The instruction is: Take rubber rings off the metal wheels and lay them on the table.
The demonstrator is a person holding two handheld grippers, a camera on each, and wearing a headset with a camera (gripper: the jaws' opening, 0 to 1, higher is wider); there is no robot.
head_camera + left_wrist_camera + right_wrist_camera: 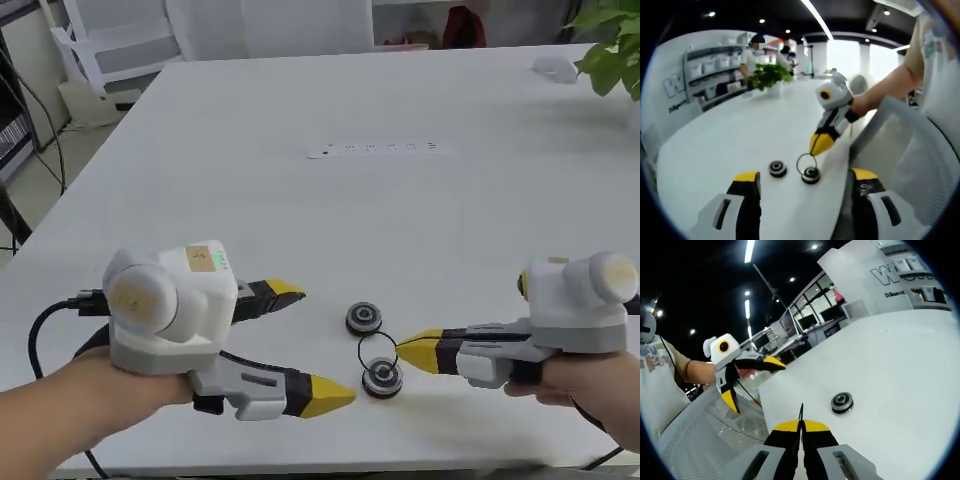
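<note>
Two small metal wheels lie on the white table (300,210): one (363,318) further back with its black rubber ring on, one (382,377) nearer the front edge. A thin black rubber ring (376,349) stands as a loop above the nearer wheel, its lower end touching it. My right gripper (407,352) is shut on the ring's upper side. The ring shows in the left gripper view (806,162) over that wheel (810,175), held by the right gripper (820,144). My left gripper (310,342) is open just left of the wheels, holding nothing.
A white power strip (380,150) lies mid-table. A green plant (612,50) and a small white object (555,68) sit at the far right. The table's front edge runs just below the grippers. White furniture (110,45) stands beyond the far left corner.
</note>
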